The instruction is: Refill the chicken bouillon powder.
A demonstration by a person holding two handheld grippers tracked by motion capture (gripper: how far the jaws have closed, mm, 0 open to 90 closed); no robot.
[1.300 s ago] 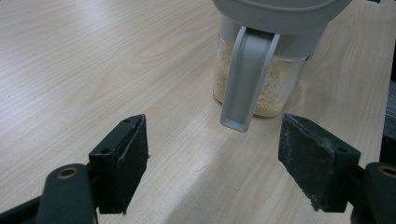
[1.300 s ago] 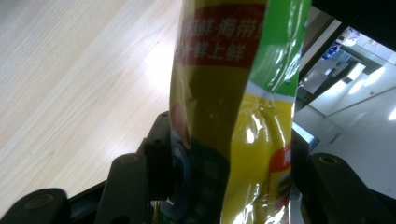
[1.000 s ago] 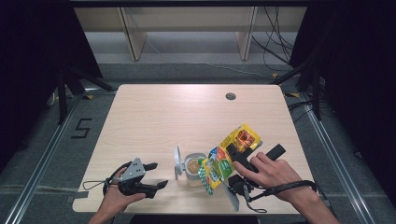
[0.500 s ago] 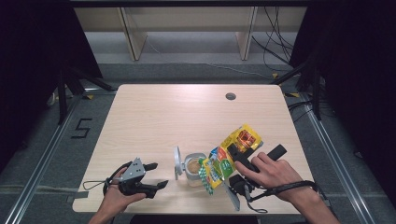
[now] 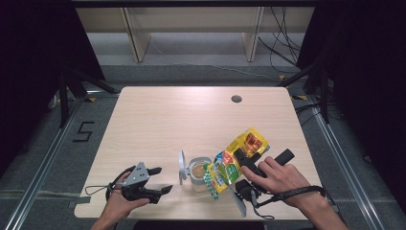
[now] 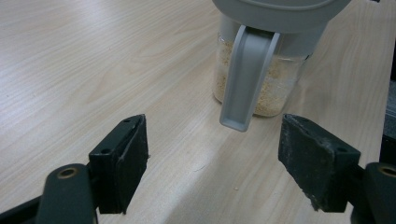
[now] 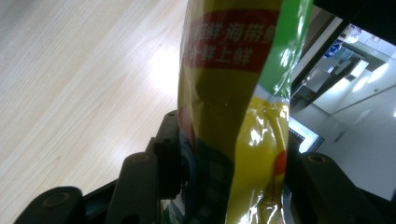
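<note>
A: How much room is on the surface (image 5: 163, 115)?

B: Plenty. The whole far half is bare wood toward 12 o'clock. Everything sits near the front edge.

A: Where's the bag (image 5: 234, 160)?

B: Between the jaws of the right gripper (image 5: 244, 160), which have just been closing and now clamp it. It tilts toward 8 o'clock, its lower end over the jar (image 5: 198, 170).

A: And the jar?

B: Clear, lid (image 5: 182, 166) flipped open at 9 o'clock, with tan granules inside.

A: Left gripper (image 5: 160, 179)?

B: Jaws apart, nothing between them, with the jar at its 2 o'clock.
</note>
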